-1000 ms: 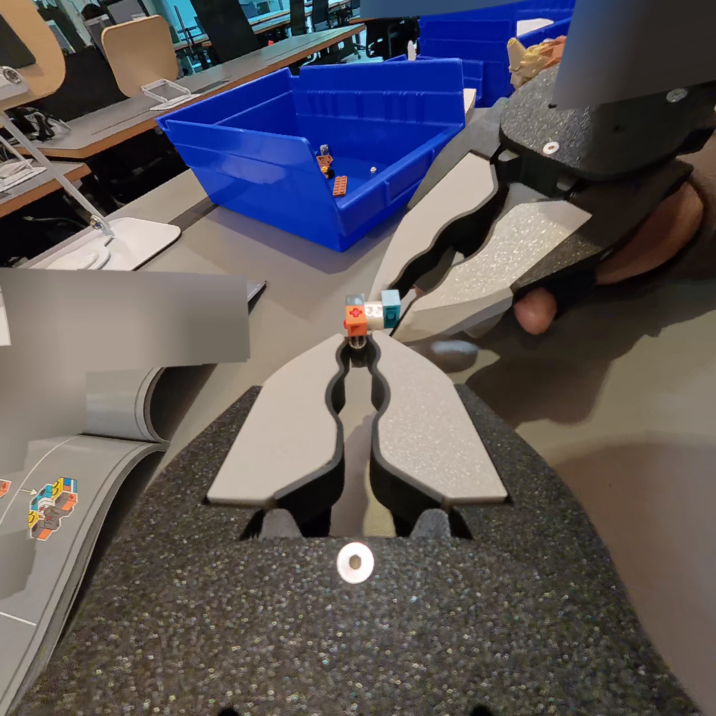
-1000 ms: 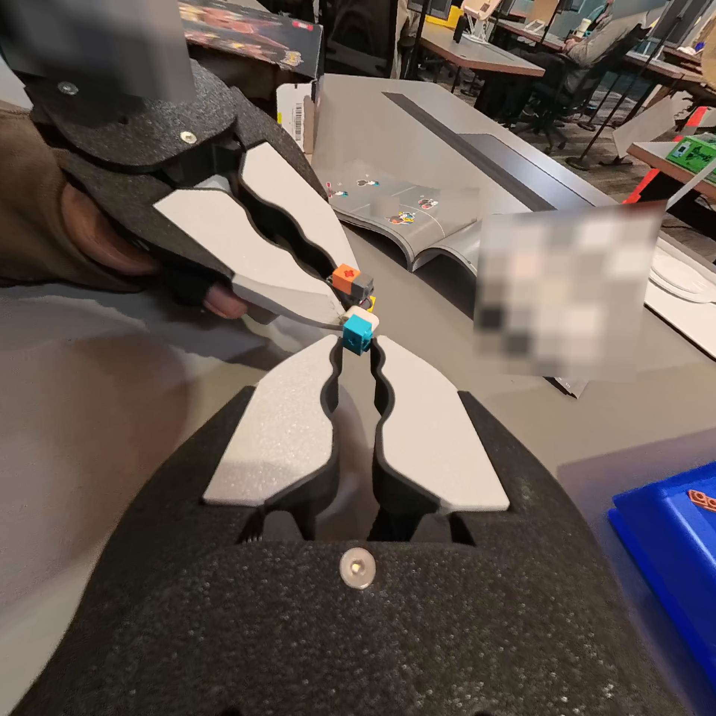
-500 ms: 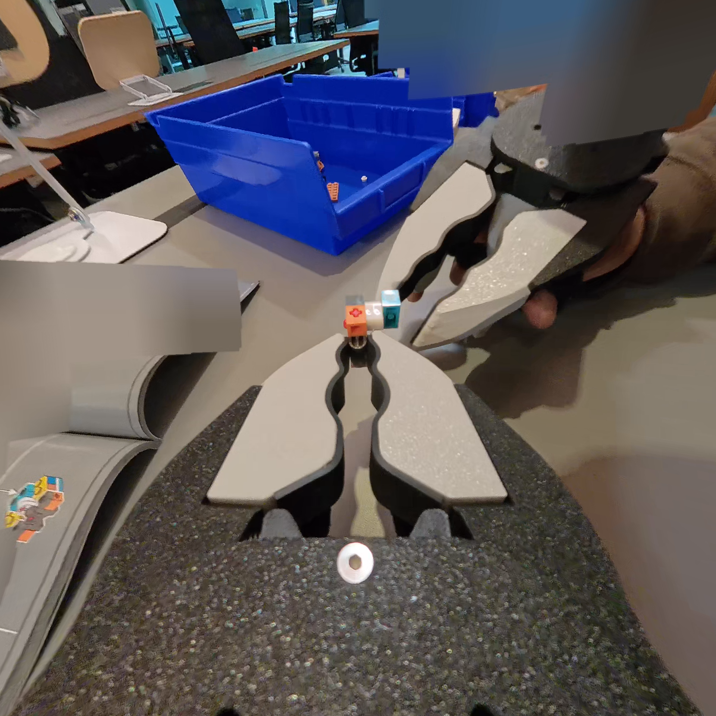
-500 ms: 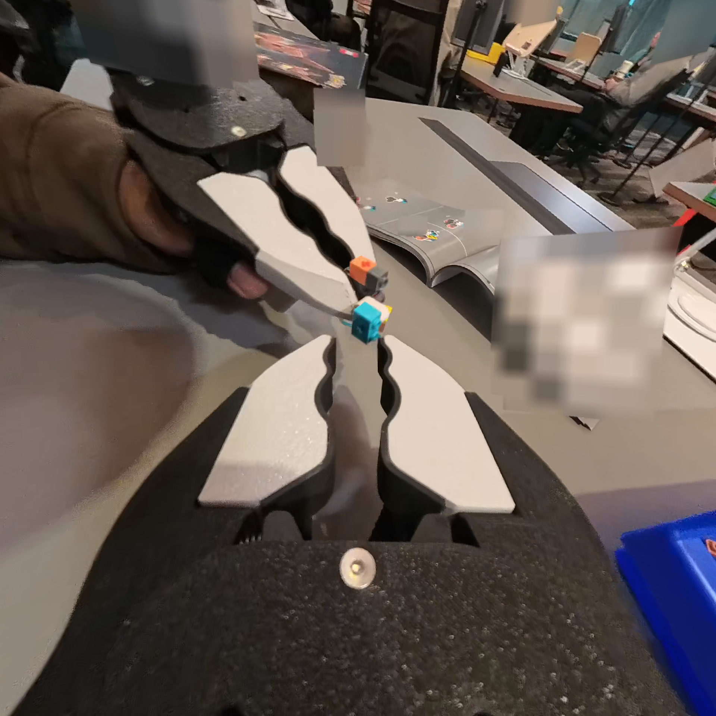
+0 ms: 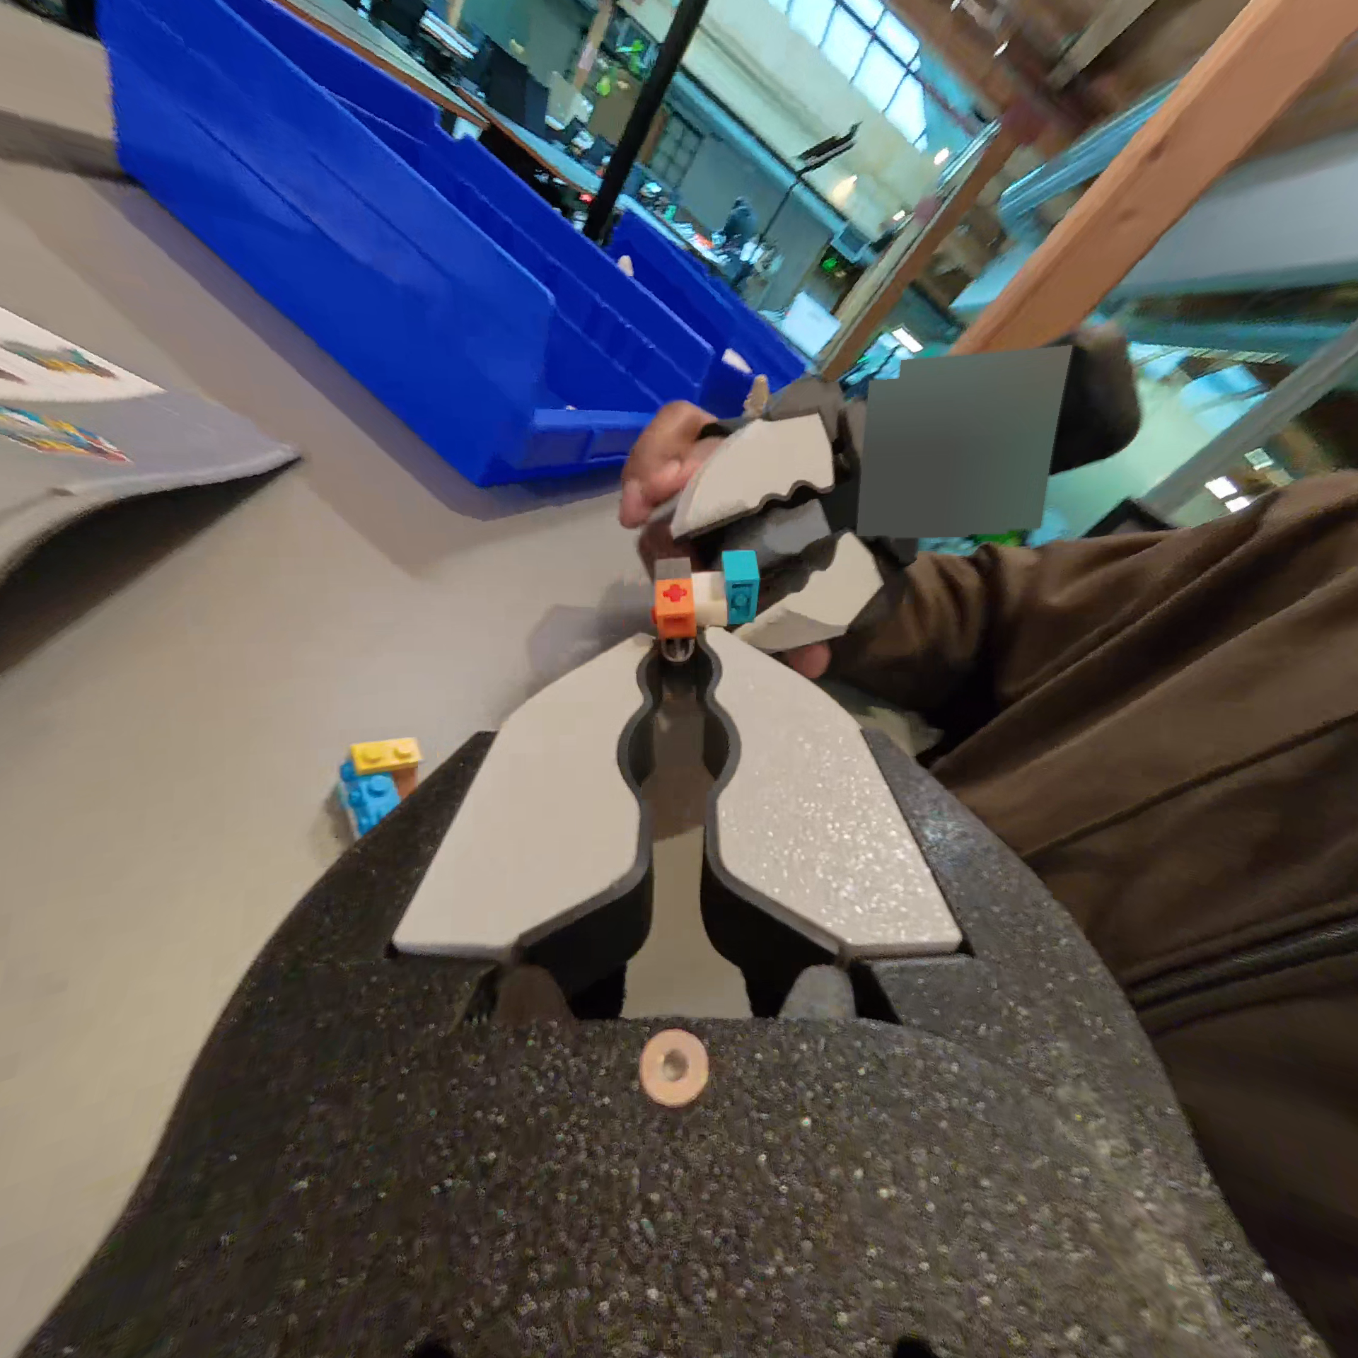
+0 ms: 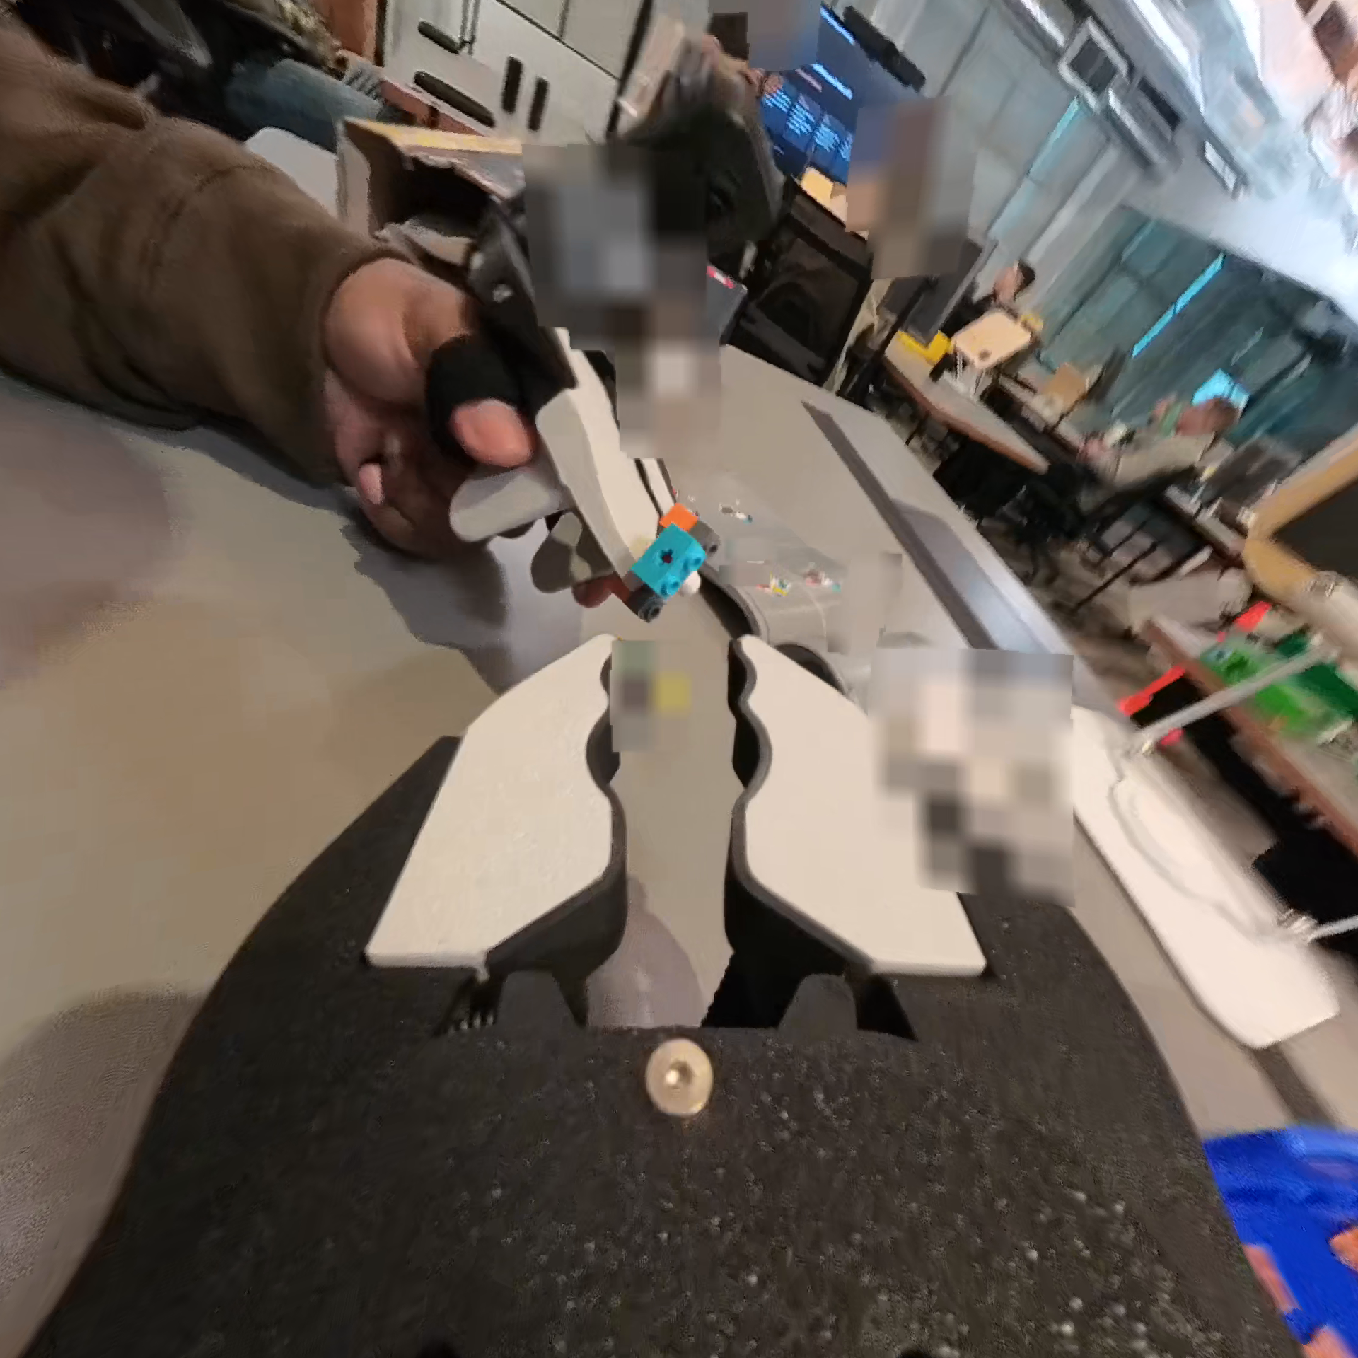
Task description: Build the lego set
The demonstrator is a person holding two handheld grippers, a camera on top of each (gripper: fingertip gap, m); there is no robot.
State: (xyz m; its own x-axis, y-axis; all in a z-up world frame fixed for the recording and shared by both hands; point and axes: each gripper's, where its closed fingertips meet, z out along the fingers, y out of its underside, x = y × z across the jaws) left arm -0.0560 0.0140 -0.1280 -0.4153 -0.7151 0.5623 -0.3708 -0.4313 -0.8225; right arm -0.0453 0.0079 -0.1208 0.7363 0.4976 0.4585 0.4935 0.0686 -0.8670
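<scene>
left wrist view alone shows yellow-blue bricks (image 5: 378, 780) beside left tool (image 5: 680, 647).

My left wrist camera sits just behind the left claw (image 5: 680, 647), looking forward along its fingers, tilted, low over the desk (image 5: 220, 661). Close ahead of the tips is the brick cluster (image 5: 705, 599), with the right claw (image 5: 764, 566) just beyond it and the blue bin (image 5: 367, 279) farther off to the left. My right wrist camera looks along the right claw (image 6: 672, 654) from the opposite side, facing the left claw (image 6: 624, 558) and the booklet (image 6: 794, 580) behind it. Both views share the cluster (image 6: 669, 562), the desk (image 6: 184, 698) and each other's claw.
</scene>
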